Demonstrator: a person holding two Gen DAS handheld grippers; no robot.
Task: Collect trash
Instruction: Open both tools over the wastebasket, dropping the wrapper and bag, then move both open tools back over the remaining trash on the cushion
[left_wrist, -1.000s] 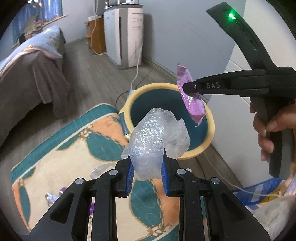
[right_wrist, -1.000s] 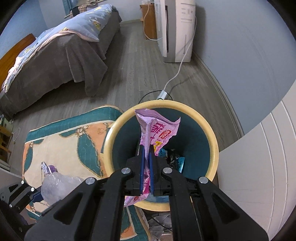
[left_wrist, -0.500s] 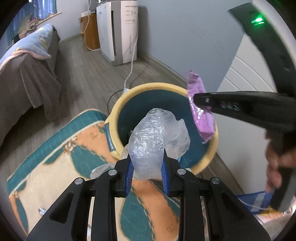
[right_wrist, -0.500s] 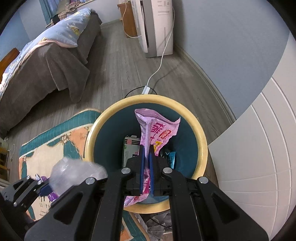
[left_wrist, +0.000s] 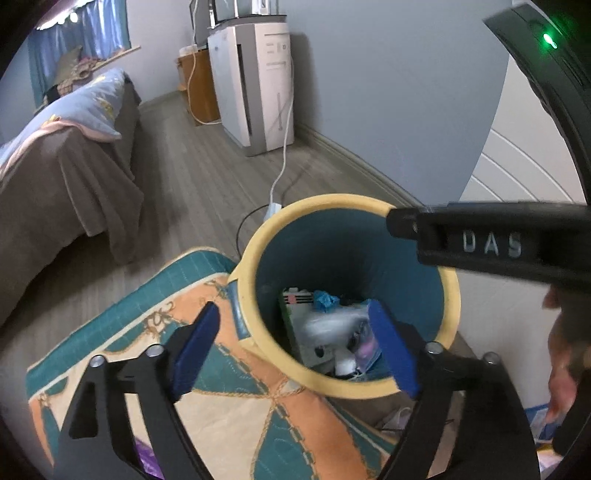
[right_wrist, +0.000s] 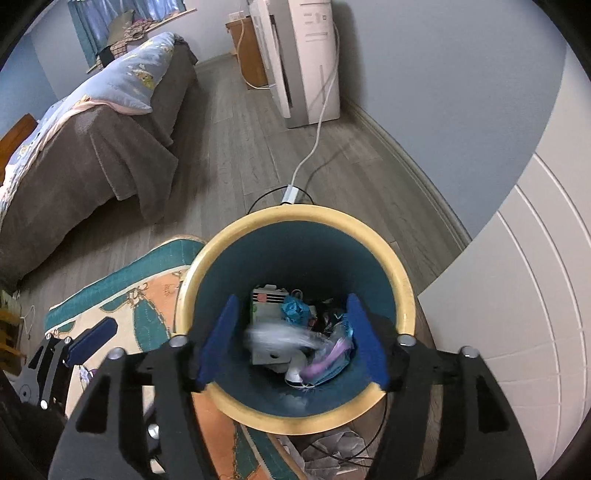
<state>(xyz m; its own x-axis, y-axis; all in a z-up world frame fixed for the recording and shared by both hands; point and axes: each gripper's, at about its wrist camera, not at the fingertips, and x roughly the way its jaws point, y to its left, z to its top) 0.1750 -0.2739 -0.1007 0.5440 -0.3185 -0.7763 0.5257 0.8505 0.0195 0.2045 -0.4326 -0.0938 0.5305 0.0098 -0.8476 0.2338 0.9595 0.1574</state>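
Both pieces of trash have left your grippers since the earlier frames: the clear plastic wad and the purple snack wrapper, then clamped above the bin, now lie inside it.

Item 1, left gripper (left_wrist: 295, 347): fingers spread wide, holding nothing, poised over the near rim of the waste bin (left_wrist: 255, 254).

Item 2, right gripper (right_wrist: 291, 339): fingers likewise wide apart and empty, directly above the bin's mouth. From the left wrist view you see its black arm crossing over the bin's far right rim.

Item 3, waste bin: yellow rim, teal inner wall, standing upright at the edge of the patterned rug (left_wrist: 207, 369).

Item 4, clear plastic wad (right_wrist: 280, 338): motion-blurred, inside the bin, over the other rubbish.

Item 5, purple snack wrapper (right_wrist: 328, 360): inside the bin, right of the plastic wad, touching it.

Item 6, other bin contents: a white-and-green carton (right_wrist: 264, 304) and a crumpled blue scrap (right_wrist: 295, 310) toward the bin's far side.

Item 7, white cable (right_wrist: 317, 136): runs along the floor beyond the bin to a white appliance (right_wrist: 306, 55).
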